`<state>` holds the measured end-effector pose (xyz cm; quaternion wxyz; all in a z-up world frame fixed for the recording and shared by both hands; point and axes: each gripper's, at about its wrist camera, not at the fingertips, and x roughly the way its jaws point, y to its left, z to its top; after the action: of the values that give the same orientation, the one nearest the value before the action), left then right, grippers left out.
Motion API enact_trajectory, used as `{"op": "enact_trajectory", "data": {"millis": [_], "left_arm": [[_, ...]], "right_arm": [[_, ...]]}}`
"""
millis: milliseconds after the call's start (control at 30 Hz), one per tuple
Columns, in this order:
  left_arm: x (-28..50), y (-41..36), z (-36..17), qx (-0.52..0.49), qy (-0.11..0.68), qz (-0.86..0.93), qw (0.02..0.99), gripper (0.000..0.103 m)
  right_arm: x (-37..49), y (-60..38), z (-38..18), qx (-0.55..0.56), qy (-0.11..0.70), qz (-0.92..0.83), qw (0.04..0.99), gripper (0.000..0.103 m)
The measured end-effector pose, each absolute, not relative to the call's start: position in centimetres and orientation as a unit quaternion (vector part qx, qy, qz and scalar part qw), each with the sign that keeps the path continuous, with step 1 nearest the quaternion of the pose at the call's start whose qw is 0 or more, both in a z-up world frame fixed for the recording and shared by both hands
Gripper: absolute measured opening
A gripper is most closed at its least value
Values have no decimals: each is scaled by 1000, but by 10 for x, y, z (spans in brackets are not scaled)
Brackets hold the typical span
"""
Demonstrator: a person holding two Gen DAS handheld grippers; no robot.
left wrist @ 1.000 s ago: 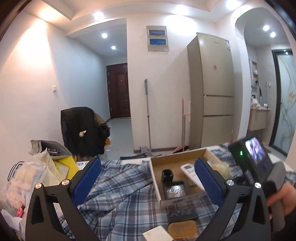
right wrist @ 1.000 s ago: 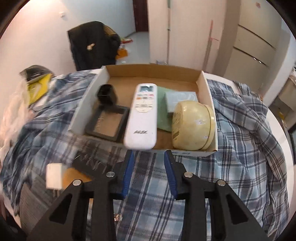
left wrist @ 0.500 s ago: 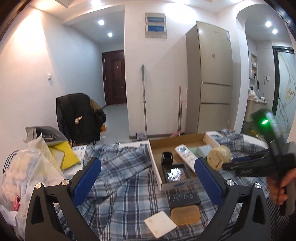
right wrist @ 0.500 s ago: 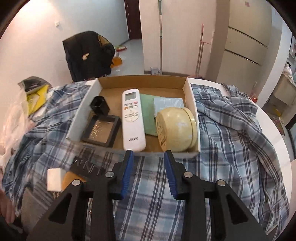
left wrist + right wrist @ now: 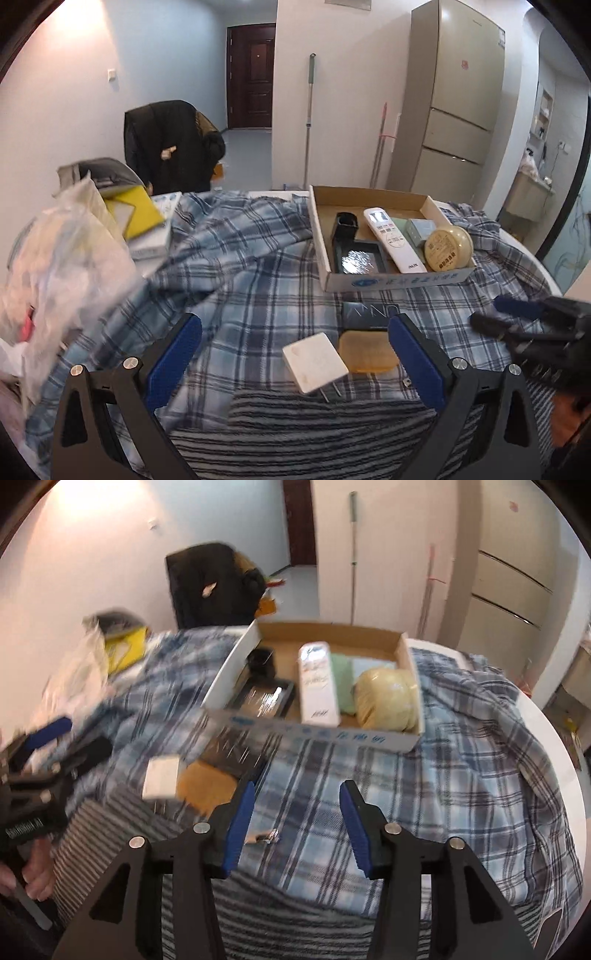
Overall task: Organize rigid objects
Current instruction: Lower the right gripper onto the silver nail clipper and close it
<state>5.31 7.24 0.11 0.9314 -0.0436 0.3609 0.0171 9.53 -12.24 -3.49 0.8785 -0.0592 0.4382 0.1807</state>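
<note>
The cardboard box [image 5: 391, 282] sits toward the far right of the counter [image 5: 532, 254], on the plaid cloth [image 5: 236, 266], and it's already well stocked. Inside, running from its left wall to its right: a small black cup [image 5: 345, 226], a dark tray [image 5: 360, 258] in front of it, the white remote [image 5: 393, 240] lying lengthwise, a green pad [image 5: 400, 227] with a pale little box [image 5: 421, 229] on it, and the round cream jar [image 5: 448, 247] tucked into the near right corner. That part looks done.

Three things are left outside, bunched just in front of the box's near wall: a dark flat box [image 5: 369, 314] closest to it, an amber soap bar [image 5: 365, 350] touching that one's near edge, and a white plug adapter [image 5: 314, 358] just left of the soap, prongs pointing at the near edge of the counter. So my read is roughly two thirds packed, three pieces to go.

The left tongs [image 5: 295, 354] hang wide open over that cluster, nothing gripped; the adapter and soap show between the blue pads. The right tongs [image 5: 297, 823] are spreading apart right now, empty, only plaid cloth between them, with the leftover items off to their left. That view is smeared by motion, so fine detail is lost.

Either tool could take the next piece; the left one looks better lined up on the adapter.
</note>
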Motion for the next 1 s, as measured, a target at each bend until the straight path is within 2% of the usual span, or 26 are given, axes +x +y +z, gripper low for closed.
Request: {"op": "enact_trajectory", "data": {"millis": [100,200,300,667,1000], "left_arm": [[51,70,-10,-40,351,9,935,102],[50,68,-19,-19,340,28,940,102],[56,70,-31,7,349,61,935,102],[59,94,-45,-35,360,57,931,102],[60,85,-50,-11,362,57,930,102]], "right_arm": [[101,-113,-53,-59,464,186,864,52],[105,-113,-65,-31,492,179,851,53],[108,-105,-73,-58,498,171,848,65],[105,-90,-85,-142,493,131,848,70],[110,-86,-92,-109,533,142,827,70]]}}
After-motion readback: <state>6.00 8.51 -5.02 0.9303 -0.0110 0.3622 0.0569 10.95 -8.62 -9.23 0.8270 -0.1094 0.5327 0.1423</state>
